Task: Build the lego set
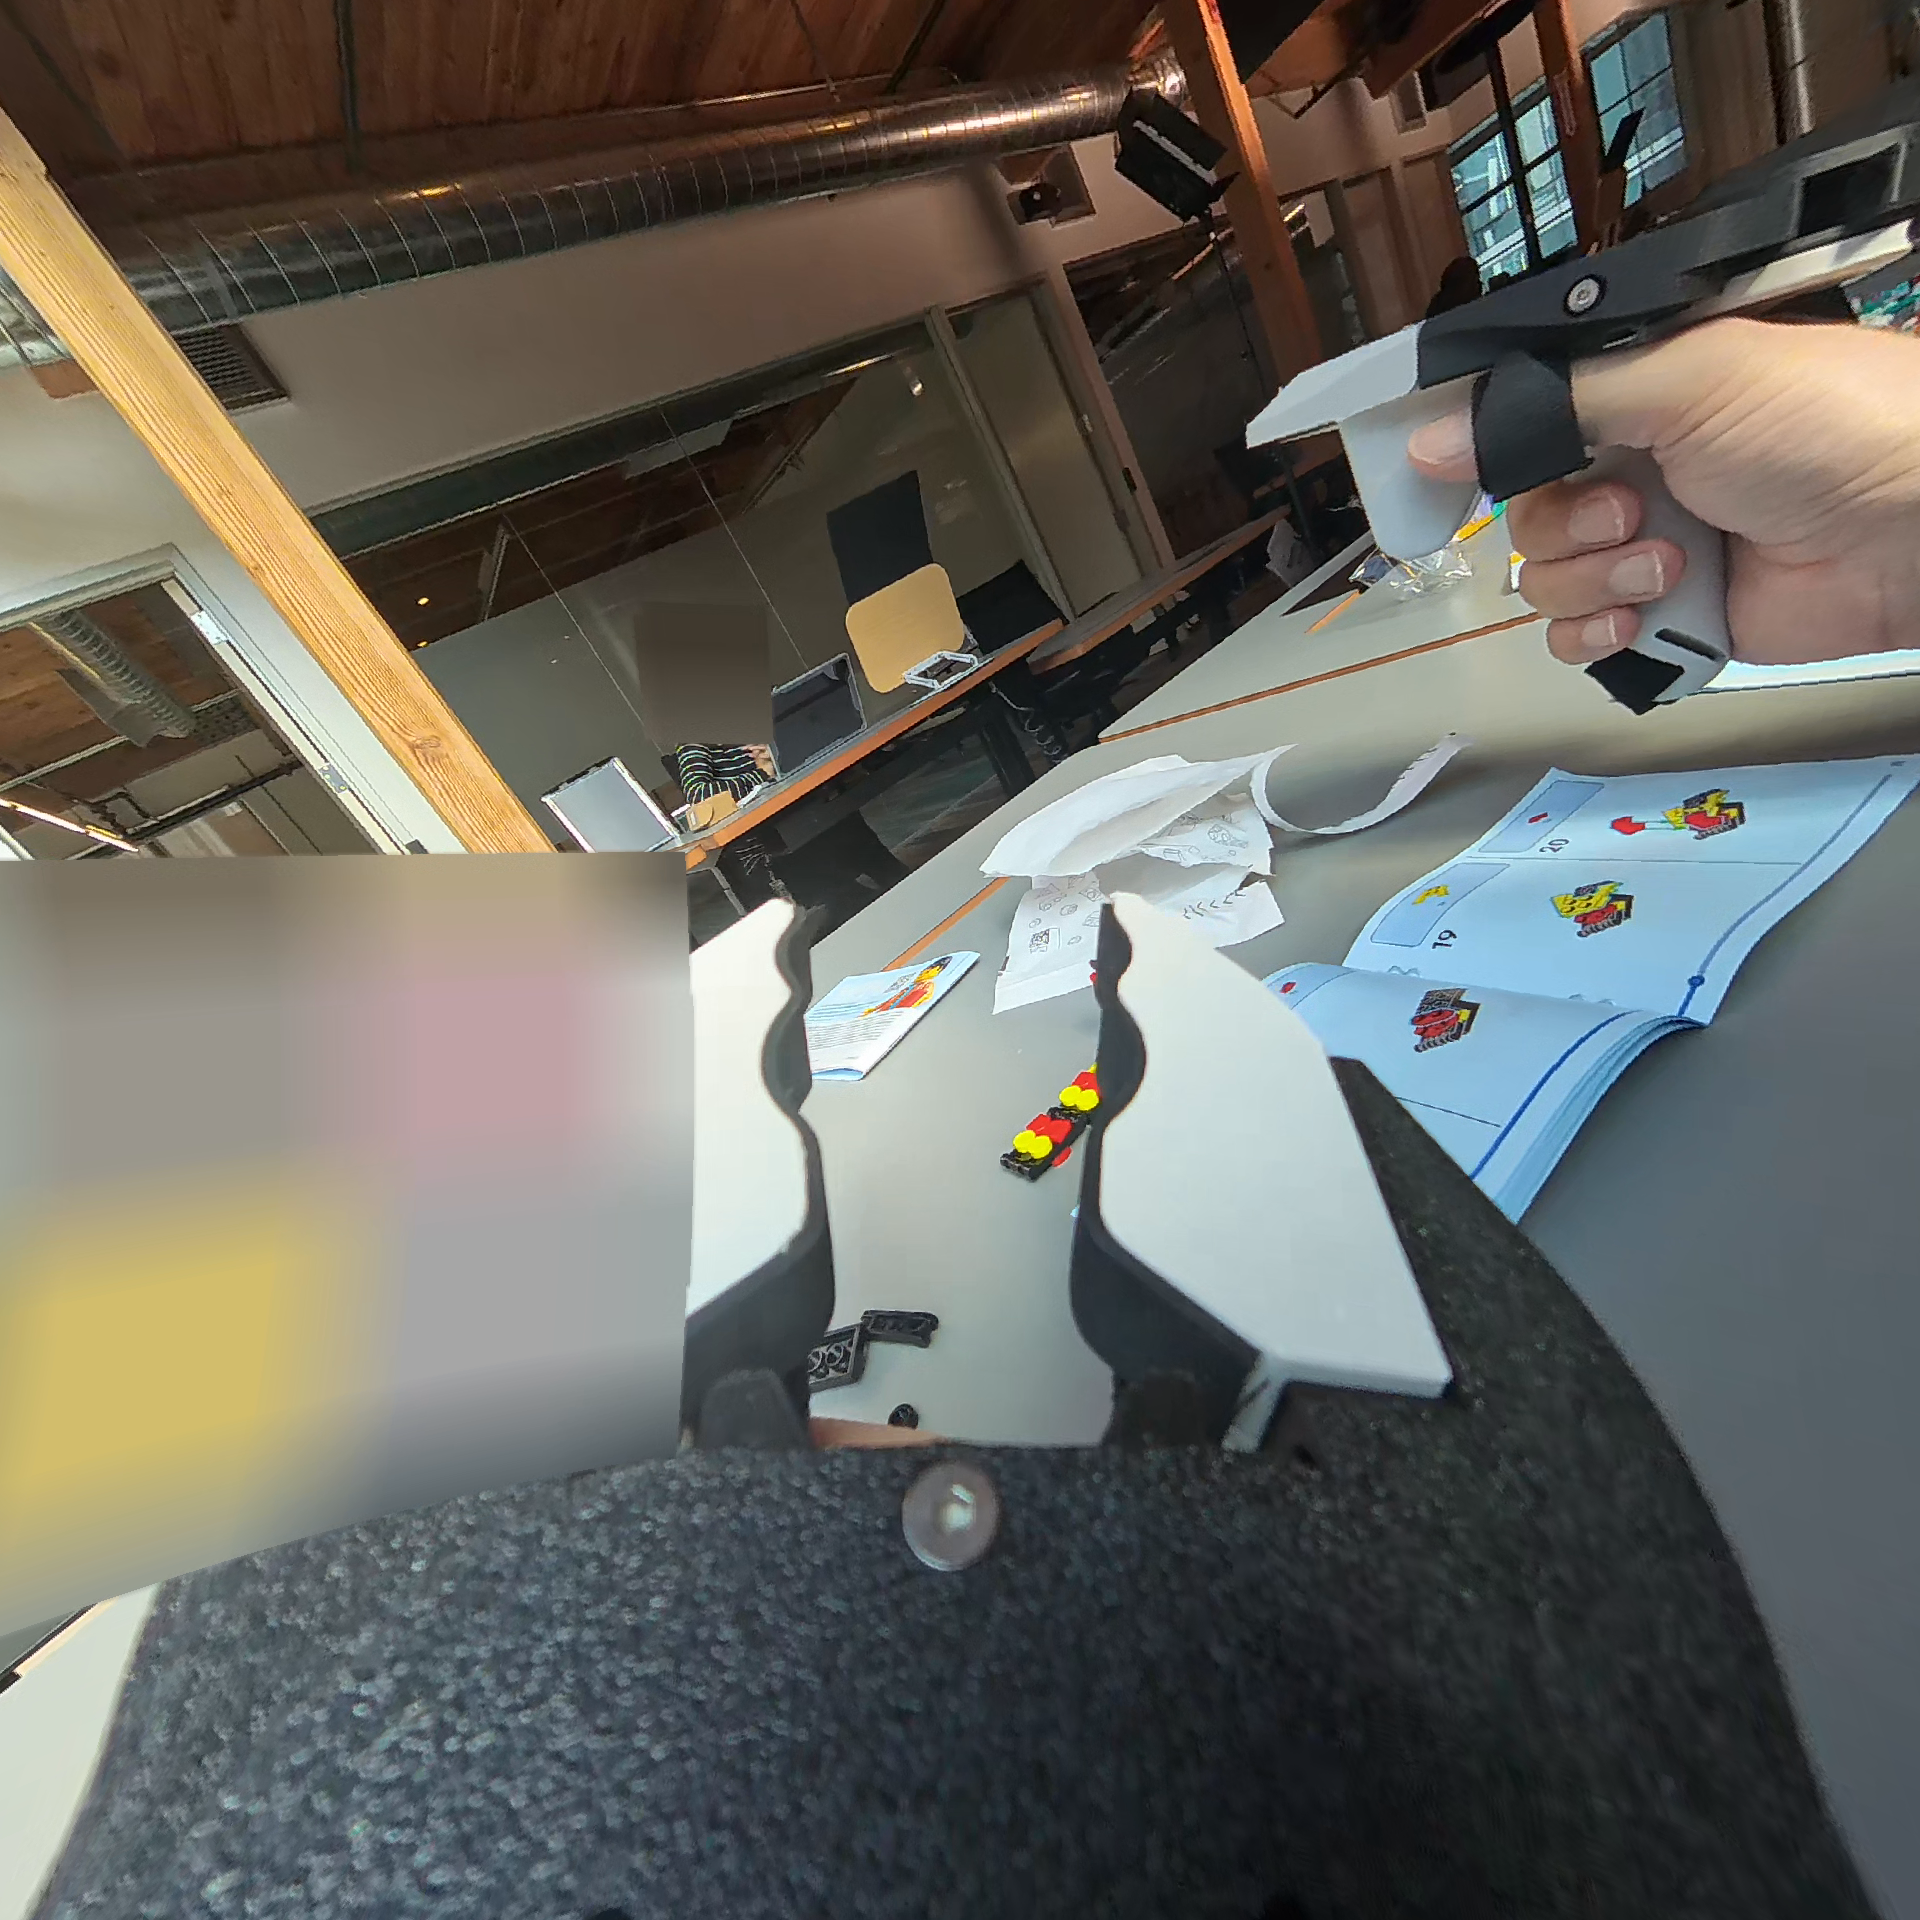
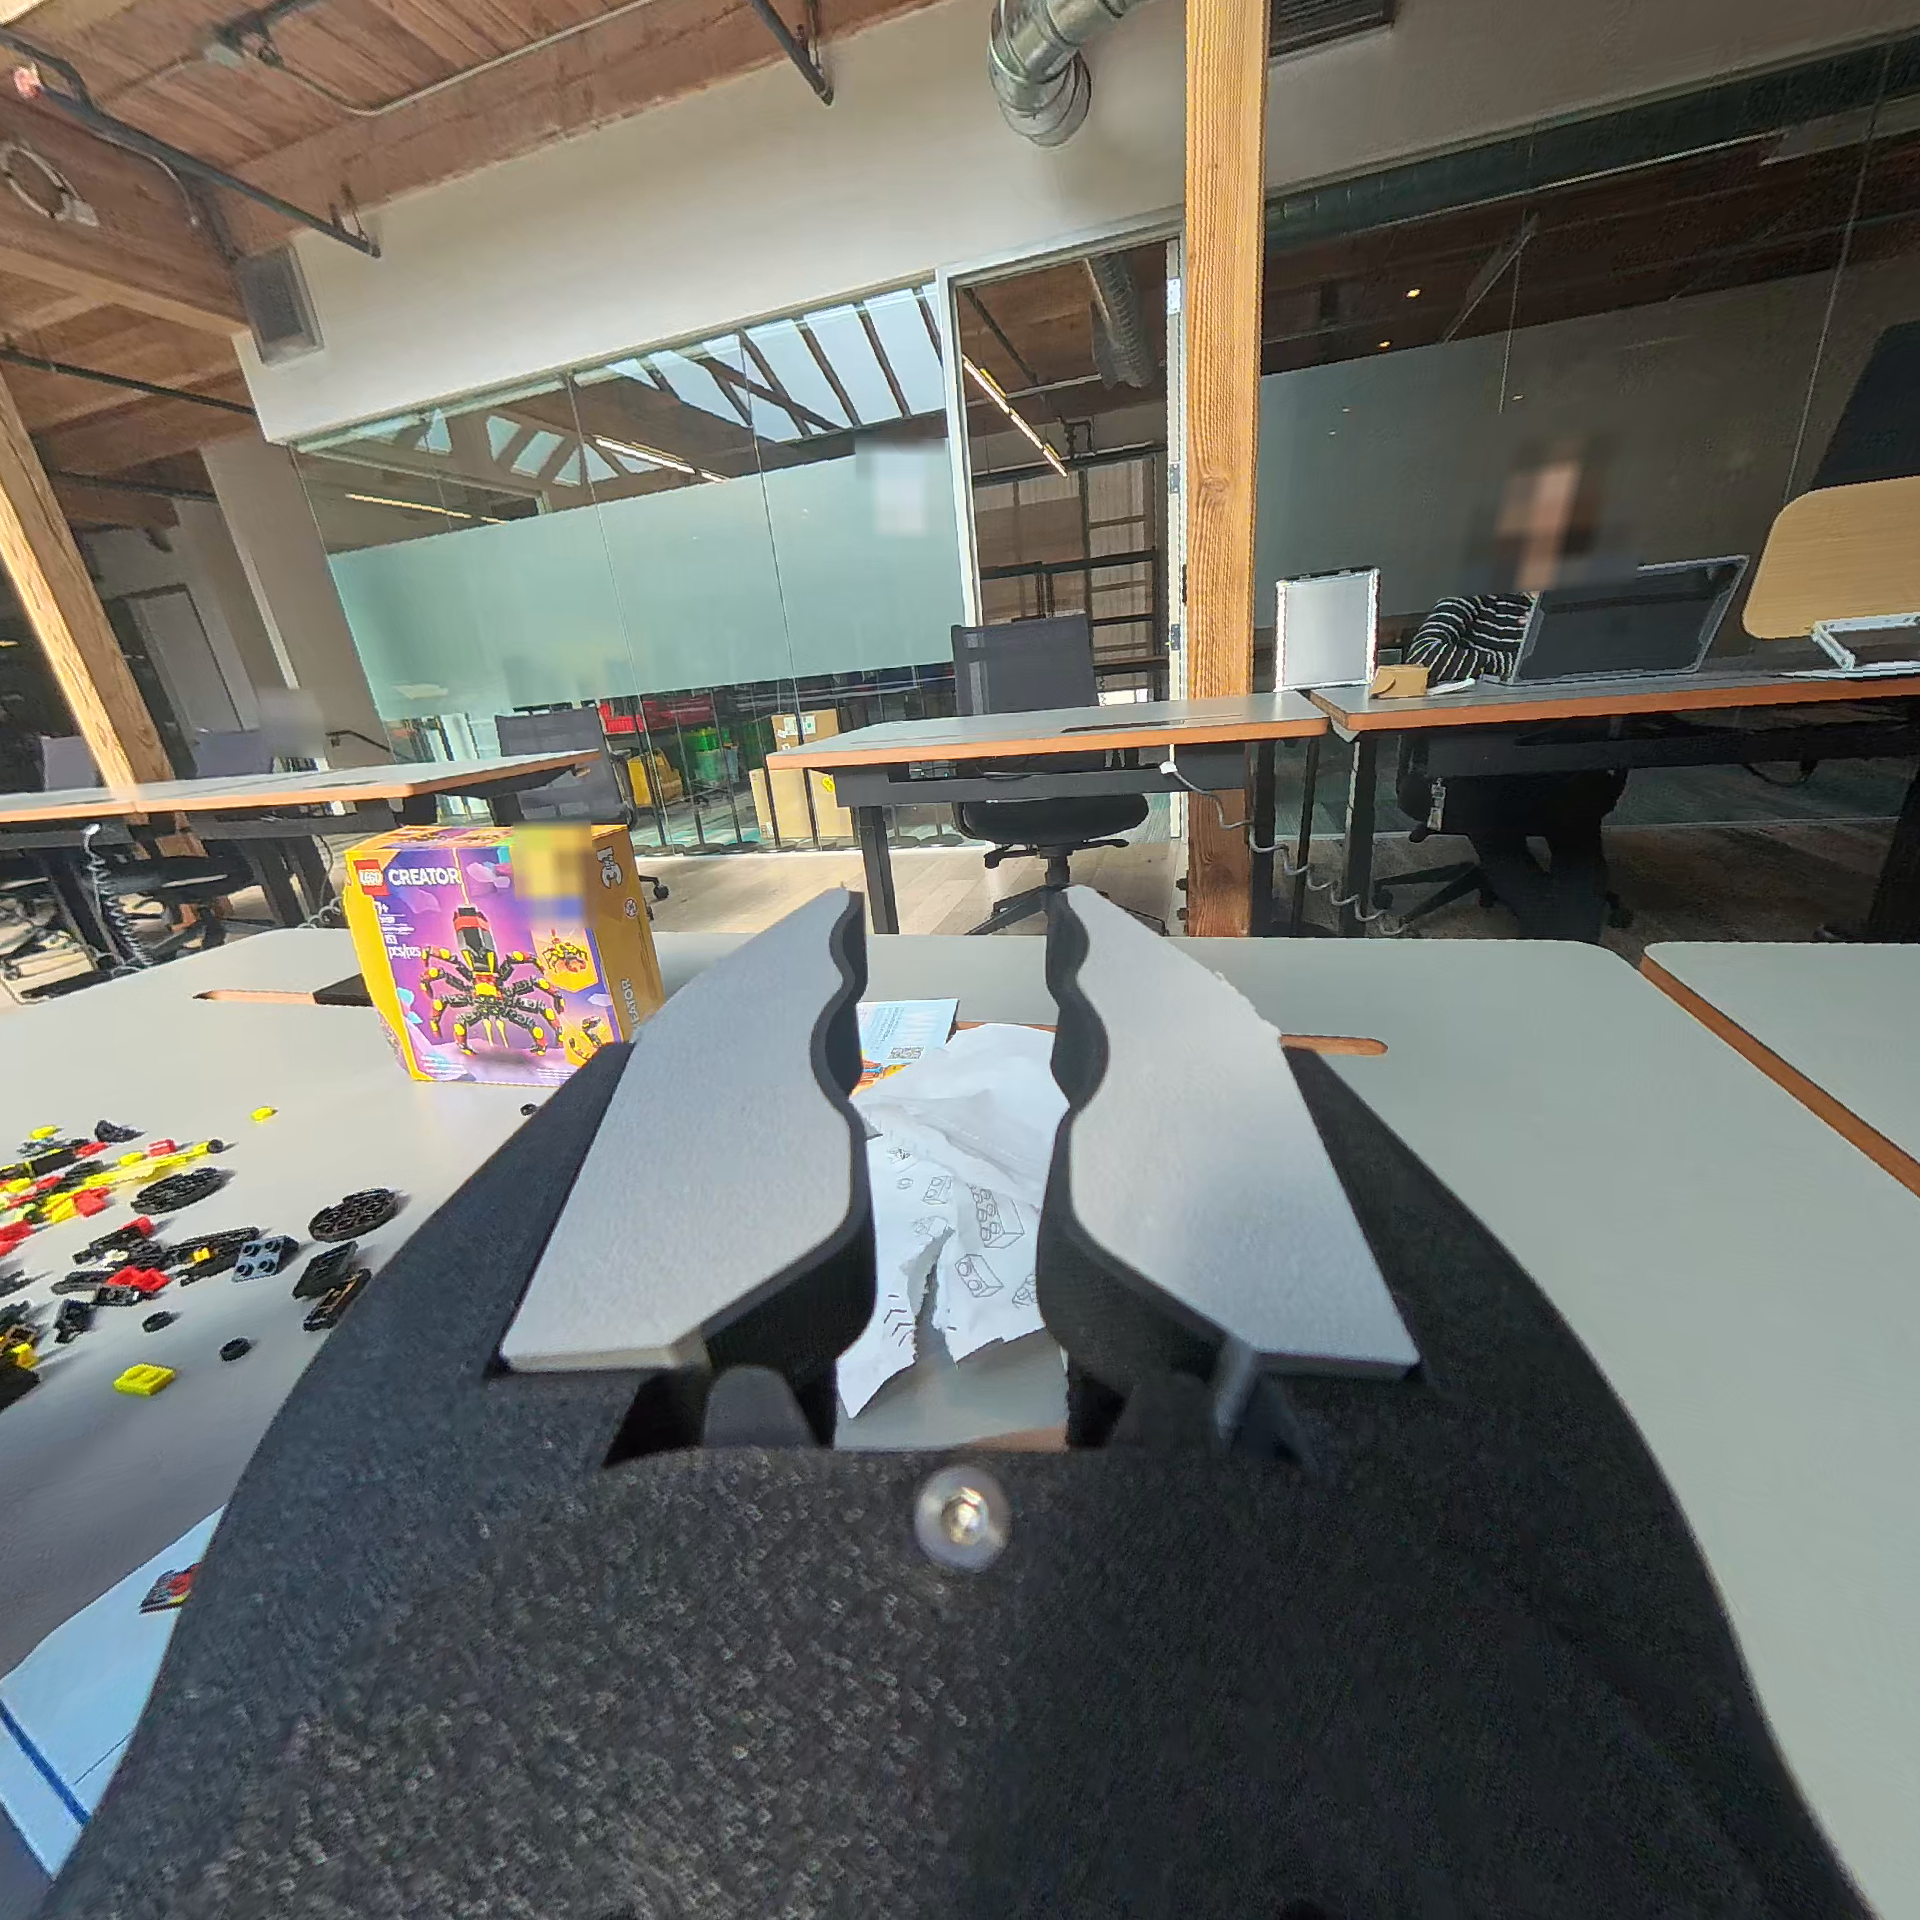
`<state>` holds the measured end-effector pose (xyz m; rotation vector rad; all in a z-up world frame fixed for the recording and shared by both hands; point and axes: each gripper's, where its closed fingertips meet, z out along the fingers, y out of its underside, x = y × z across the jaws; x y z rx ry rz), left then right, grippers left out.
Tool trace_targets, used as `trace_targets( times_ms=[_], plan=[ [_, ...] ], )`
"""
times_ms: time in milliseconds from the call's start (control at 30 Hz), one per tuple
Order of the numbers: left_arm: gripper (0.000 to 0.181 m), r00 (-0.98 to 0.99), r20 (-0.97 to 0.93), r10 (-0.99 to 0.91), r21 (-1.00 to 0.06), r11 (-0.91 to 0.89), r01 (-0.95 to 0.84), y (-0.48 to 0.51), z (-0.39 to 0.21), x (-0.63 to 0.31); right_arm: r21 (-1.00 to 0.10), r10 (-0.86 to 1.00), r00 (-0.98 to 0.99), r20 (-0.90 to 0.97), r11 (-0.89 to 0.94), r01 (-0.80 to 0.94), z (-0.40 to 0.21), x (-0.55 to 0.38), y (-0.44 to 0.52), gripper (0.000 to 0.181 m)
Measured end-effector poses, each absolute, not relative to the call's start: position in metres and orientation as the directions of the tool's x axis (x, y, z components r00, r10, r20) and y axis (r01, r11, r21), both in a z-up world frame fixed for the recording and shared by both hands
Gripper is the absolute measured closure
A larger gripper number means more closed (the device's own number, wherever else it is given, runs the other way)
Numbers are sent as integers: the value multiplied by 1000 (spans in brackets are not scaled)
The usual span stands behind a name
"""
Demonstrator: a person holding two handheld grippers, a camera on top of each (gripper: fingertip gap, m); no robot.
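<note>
A: Right wrist view first, biggest thing down: the grey desk carries everything. On it stands the lego box, upright at the far left, shut as far as one can tell, so what it contains is hidden.

B: And the instruction booklet?

A: In the left wrist view it lies open on the desk to the right, showing steps partway through the build. Judging from that, the set is in an early-to-middle stage.

B: What is actually built?

A: Only one small subassembly shows: a black strip with red and yellow studs, lying on the desk between the fingers of the left tongs, not gripped. A few black pieces lie loose nearer the camera.

B: And what is left?

A: Most of it, seemingly. The loose pile of bricks, black, red and yellow, is spread wide at the left, well apart from the box.

B: Any bags?

A: Torn white paper bags lie crumpled ahead of the right tongs; they look emptied, though their insides cannot be fully seen. A small leaflet lies beyond them.

B: The tongs?

A: Both are spread apart and hold nothing. The right tongs are raised above the desk in the person's hand.
</note>
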<state>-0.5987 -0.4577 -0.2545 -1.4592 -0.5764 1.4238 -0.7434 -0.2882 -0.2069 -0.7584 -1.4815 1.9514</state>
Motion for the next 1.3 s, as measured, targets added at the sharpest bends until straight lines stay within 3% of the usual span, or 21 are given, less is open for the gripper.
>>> trace_targets(
  times_ms=[1300],
  plan=[
    [128,238,-436,868,-887,-370,-275,-461,-255,-596,-974,727,-682,-77,-200,-103,-212,-743,-293,149]
  ],
)
